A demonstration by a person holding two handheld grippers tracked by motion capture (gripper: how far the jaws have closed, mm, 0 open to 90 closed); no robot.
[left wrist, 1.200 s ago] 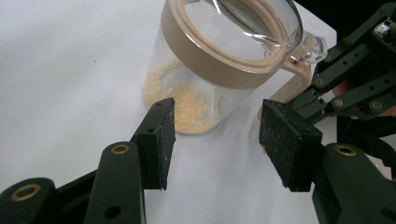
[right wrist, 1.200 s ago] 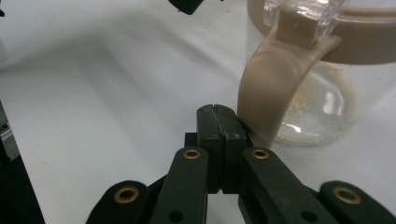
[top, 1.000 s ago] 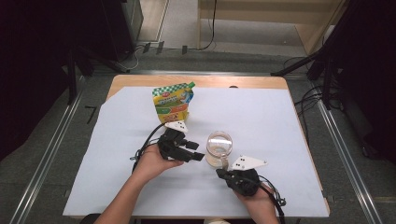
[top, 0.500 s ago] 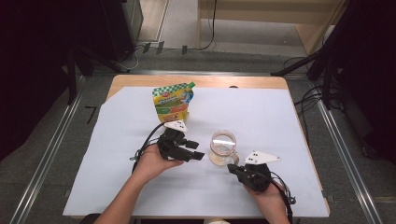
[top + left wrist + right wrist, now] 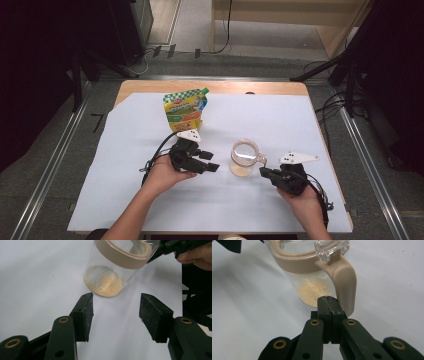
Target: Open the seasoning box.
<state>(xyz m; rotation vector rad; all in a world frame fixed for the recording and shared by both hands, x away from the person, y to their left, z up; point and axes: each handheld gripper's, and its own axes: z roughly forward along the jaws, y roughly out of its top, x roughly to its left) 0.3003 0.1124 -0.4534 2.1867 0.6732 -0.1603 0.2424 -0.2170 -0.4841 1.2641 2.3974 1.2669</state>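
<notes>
The right tongs (image 5: pixel 329 300), jaws pressed together on nothing, are sliding rightward off the jar (image 5: pixel 243 158) and now sit by its handle (image 5: pixel 344 282). The left tongs (image 5: pixel 116 306) are waiting apart beside it mid-surface, likely steadying next.

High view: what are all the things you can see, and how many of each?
Jar: one, clear with a beige rim band and handle, a little tan powder at the bottom, standing mid-table between the two grippers.
Pouch: one, green, yellow and orange, standing at the far side of the table.
Sheet: one, white, covering most of the table.
Table: one, wooden, its edge showing at the far side.
Left gripper: one, black, open, to the left of the jar.
Right gripper: one, black, shut, empty, tips by the jar's handle.
Hands: two, one holding each gripper.
</notes>
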